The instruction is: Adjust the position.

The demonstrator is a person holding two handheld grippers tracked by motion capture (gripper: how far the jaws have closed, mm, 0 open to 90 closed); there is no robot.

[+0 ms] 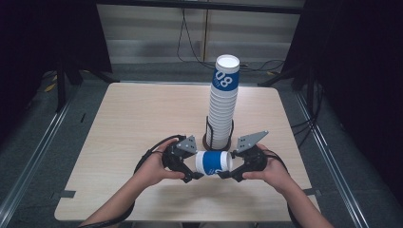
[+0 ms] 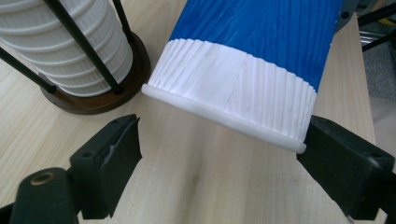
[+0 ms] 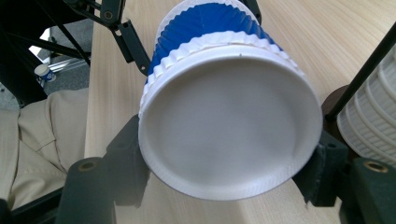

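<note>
We held a blue-and-white paper cup (image 1: 213, 163) on its side between the two tongs, just in front of the wire rack (image 1: 219, 137) that kept the tall stack of cups (image 1: 223, 102) upright. The right gripper (image 1: 227, 175) was clamped on the cup's base end: in the right gripper view its two jaws pressed against opposite sides of the white bottom rim. The left gripper (image 1: 194, 176) stood at the other end with its jaws apart; in the left gripper view one jaw sat clear of the rolled lip while the other lay just beside it, and we could not tell whether that one touched.

We judged the step in hand to be a handover, the left side letting go so the right could carry the cup alone. To do it well, we would keep the right grip steady and light enough not to crush the thin wall, draw the left gripper straight off along the cup's axis without snagging the lip, and swing the cup clear of the rack's rods (image 2: 88, 49) beside it above the wooden table (image 1: 142, 114).
</note>
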